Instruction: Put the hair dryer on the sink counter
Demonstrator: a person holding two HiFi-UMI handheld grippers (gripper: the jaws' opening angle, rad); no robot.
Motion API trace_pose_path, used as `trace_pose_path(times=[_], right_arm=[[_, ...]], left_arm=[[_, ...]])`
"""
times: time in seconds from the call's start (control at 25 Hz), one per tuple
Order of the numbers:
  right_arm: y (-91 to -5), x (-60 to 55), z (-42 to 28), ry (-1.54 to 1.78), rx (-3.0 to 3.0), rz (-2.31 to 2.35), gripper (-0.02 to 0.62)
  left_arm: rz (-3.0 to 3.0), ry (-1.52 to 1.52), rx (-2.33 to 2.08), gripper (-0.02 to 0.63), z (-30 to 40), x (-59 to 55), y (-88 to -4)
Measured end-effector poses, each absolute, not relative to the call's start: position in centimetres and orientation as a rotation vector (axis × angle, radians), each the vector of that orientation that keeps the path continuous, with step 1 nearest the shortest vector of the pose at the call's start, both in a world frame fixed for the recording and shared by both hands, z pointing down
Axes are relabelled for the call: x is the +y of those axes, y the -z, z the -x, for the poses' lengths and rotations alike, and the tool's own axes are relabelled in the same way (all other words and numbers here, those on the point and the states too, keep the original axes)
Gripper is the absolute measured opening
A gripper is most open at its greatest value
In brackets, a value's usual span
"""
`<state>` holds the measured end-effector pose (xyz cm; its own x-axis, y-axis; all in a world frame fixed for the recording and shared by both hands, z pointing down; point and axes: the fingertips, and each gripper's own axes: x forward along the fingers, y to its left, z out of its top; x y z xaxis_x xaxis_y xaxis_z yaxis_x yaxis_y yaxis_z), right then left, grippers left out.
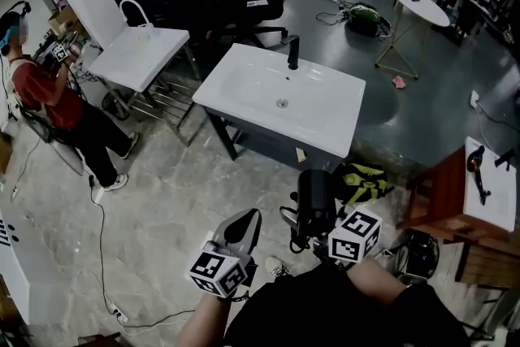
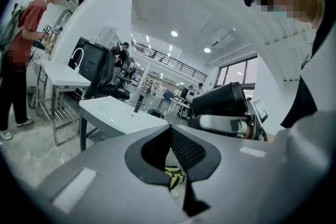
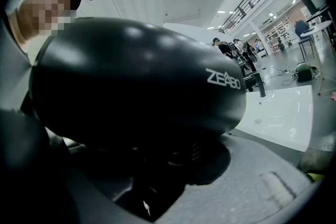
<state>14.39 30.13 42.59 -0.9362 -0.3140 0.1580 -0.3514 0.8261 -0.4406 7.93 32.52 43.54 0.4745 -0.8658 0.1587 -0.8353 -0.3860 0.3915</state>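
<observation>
The black hair dryer (image 1: 315,199) points toward the sink, and my right gripper (image 1: 313,227) is shut on it low in the head view. In the right gripper view its barrel (image 3: 136,81) fills most of the picture and hides the jaws beneath it. Ahead stands the white sink counter (image 1: 244,97) with a black tap (image 1: 292,51); it shows again in the right gripper view (image 3: 283,113). My left gripper (image 1: 244,225) is beside the dryer on its left, shut and holding nothing. Its own view shows the dryer (image 2: 220,99) to the right and the sink counter (image 2: 121,113) ahead.
A second white sink table (image 1: 138,53) stands at the left, with a person in a red top (image 1: 49,93) beside it. A black office chair (image 1: 244,4) is behind the sink. A yellow-black bag (image 1: 361,179) lies on the floor, with a wooden table (image 1: 443,191) at the right.
</observation>
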Motion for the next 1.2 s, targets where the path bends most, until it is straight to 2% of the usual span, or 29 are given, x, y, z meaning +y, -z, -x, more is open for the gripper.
trace_pose_path(times=[0.52, 1.2], right_arm=[[-43.1, 29.9, -11.8, -0.731, -2.915, -0.516, 0.183], [-43.3, 22.5, -10.1, -0.738, -2.902, -0.451, 0.183]], left_arm=[[-2.288, 0.110, -1.432, 0.003, -5.4, 32.6, -44.3], [-2.246, 0.121, -1.490, 0.003, -3.7, 26.2, -44.1]])
